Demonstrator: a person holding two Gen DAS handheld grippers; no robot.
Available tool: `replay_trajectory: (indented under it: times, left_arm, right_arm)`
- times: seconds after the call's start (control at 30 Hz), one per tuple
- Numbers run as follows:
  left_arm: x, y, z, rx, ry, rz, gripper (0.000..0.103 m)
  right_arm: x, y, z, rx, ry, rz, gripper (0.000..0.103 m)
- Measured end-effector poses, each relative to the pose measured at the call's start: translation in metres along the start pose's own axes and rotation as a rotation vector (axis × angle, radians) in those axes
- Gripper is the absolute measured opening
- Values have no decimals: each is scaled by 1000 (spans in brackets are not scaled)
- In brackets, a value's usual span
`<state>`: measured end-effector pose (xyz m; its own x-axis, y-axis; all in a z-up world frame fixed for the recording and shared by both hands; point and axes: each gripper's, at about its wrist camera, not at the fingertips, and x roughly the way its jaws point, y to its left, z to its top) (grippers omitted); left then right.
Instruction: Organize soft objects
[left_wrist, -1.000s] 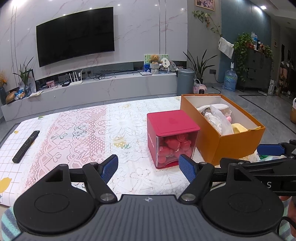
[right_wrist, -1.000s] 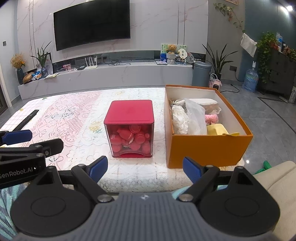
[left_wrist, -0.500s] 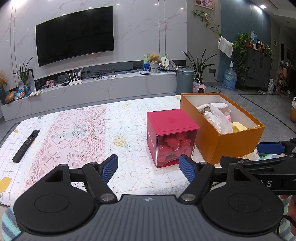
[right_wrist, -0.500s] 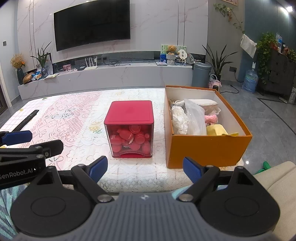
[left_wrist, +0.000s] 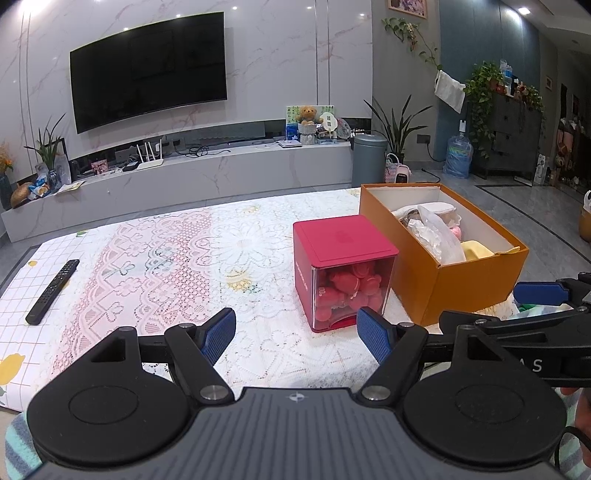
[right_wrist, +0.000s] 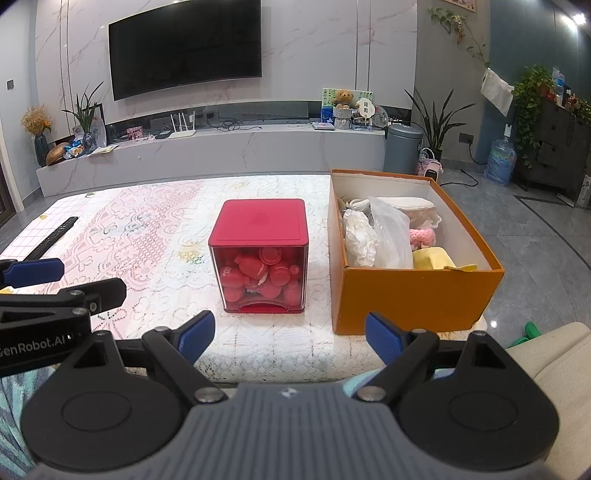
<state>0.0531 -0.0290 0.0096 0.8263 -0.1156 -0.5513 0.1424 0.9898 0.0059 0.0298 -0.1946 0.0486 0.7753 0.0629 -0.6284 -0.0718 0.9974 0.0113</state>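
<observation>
An orange cardboard box (right_wrist: 413, 295) (left_wrist: 461, 288) stands open at the table's right end. Inside lie white cloths, a clear plastic bag (right_wrist: 391, 236), a pink fluffy thing (right_wrist: 421, 236) and a yellow cloth (right_wrist: 432, 258). Left of it sits a red-lidded clear cube (right_wrist: 264, 254) (left_wrist: 343, 269) full of red soft pieces. My left gripper (left_wrist: 295, 332) is open and empty, short of the cube. My right gripper (right_wrist: 290, 338) is open and empty over the table's near edge, between cube and box. Each gripper shows at the side of the other's view.
A lace-covered table (right_wrist: 155, 236) holds a black remote (left_wrist: 53, 291) at its far left. Behind it run a TV console (right_wrist: 221, 151) and a wall TV. A grey bin (right_wrist: 402, 147) and plants stand to the right. A beige cushion (right_wrist: 546, 354) lies at lower right.
</observation>
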Motion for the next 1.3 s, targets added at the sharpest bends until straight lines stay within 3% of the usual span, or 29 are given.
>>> replay_trajectory:
  times: [1.3]
  left_arm:
    - [2, 9, -1, 1, 8, 0, 88]
  right_arm:
    - [0, 0, -2, -5, 3, 2, 87]
